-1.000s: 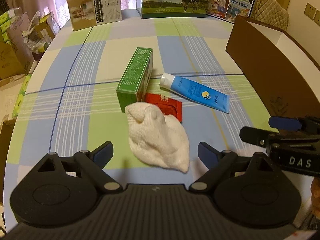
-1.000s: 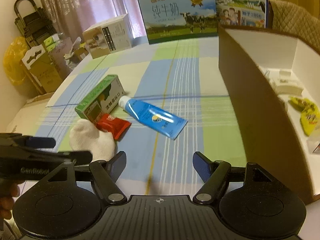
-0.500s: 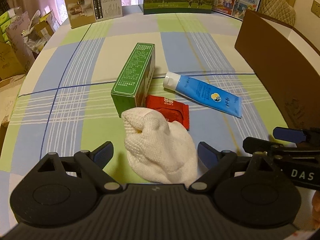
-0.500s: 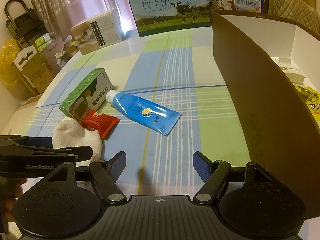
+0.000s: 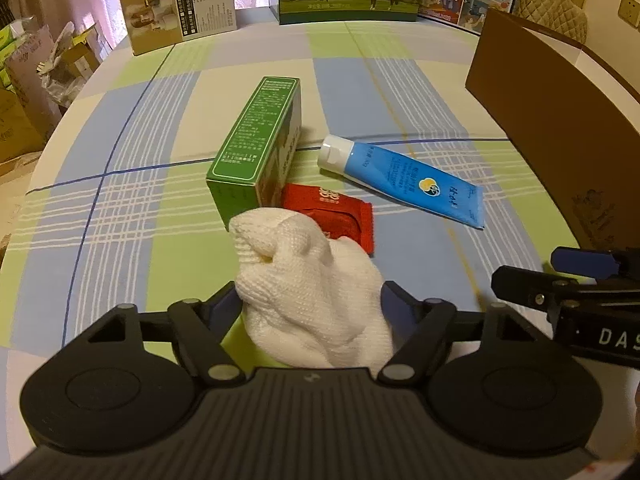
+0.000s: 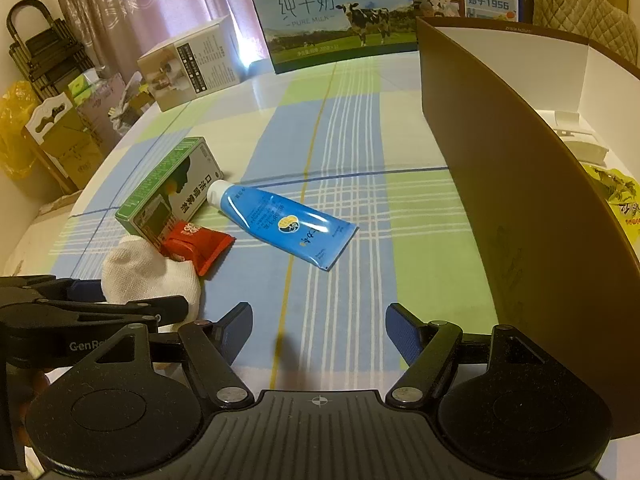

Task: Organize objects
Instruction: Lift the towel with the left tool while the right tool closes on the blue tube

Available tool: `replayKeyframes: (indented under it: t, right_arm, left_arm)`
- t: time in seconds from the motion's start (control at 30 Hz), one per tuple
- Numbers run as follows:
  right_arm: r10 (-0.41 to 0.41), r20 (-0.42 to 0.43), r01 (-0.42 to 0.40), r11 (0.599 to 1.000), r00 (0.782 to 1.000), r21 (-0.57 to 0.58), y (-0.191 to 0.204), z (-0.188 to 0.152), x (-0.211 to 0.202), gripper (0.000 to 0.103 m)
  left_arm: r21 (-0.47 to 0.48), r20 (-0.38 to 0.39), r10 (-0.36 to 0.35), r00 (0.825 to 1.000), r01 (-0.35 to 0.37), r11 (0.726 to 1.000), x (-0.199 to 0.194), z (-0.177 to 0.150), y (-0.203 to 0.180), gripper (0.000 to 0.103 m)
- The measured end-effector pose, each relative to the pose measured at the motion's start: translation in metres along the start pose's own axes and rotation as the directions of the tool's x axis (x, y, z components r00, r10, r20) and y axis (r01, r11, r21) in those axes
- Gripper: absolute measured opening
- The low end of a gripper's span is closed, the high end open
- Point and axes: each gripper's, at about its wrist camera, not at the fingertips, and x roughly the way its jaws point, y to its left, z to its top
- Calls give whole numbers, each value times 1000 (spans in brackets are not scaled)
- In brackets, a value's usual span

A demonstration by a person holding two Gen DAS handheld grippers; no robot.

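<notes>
The left gripper [image 5: 312, 304] jaws are closing in on the white cloth [image 5: 308, 280], one on each side, and look to be touching it. Best to squeeze the fat middle, then lift straight up. The cloth is lying on the worktop [image 5: 120, 200], touching the green box [image 5: 256, 152]. The right gripper [image 6: 320, 328] jaws are standing open, holding nothing

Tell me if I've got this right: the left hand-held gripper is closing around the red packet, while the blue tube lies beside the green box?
Not quite. The left hand-held gripper has just been closing around the white sock, not the red packet, which lies just beyond it. The left wrist view shows the sock between the fingers. The rest holds: the blue tube lies beside the green box.
</notes>
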Motion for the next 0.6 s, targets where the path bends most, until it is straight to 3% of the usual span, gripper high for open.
replayKeyframes:
  t: [0.4, 0.47, 0.6]
  right_arm:
    - [6, -6, -6, 1000, 1000, -8, -1, -4, 0, 71]
    - [11, -2, -11, 1000, 1000, -12, 0, -4, 0, 71]
    - [21, 6, -20, 999, 1000, -44, 5, -6, 0, 71]
  left_arm:
    - [88, 22, 56, 998, -58, 994, -20, -10, -7, 39]
    - [82, 11, 65, 998, -66, 994, -26, -13, -3, 34]
    - [11, -3, 90, 996, -90, 996, -37, -12, 18, 33]
